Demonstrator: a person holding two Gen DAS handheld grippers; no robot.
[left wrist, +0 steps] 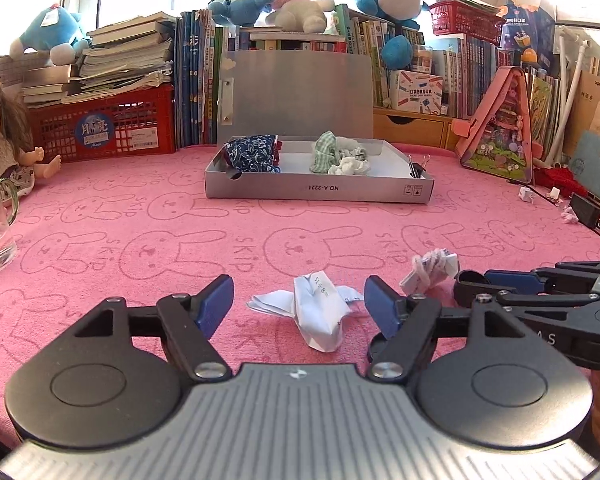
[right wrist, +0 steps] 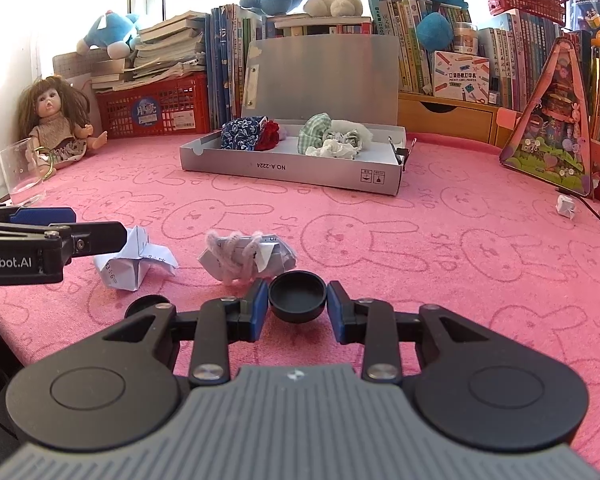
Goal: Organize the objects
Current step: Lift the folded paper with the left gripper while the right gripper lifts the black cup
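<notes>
My left gripper point(left wrist: 299, 306) stands open low over the pink cloth. A crumpled white paper point(left wrist: 318, 314) lies between its blue pads point(left wrist: 216, 304) without either pad touching it. In the right wrist view the same paper point(right wrist: 132, 264) sits just under the left gripper point(right wrist: 96, 226). My right gripper point(right wrist: 298, 306) is shut on a small black cap point(right wrist: 298, 296), held open side up just above the cloth. It reaches in from the right in the left wrist view, where the right gripper point(left wrist: 496, 282) holds the cap point(left wrist: 469, 280). A paper wad tied with pink yarn point(right wrist: 244, 256) lies ahead of it.
A second black cap point(right wrist: 148, 304) lies on the cloth by my right gripper's left finger. An open grey box point(left wrist: 320, 190) with cloth bundles and paper wads stands at mid-table. A glass cup point(right wrist: 22, 176) and a doll point(right wrist: 56, 120) are far left; books and baskets line the back.
</notes>
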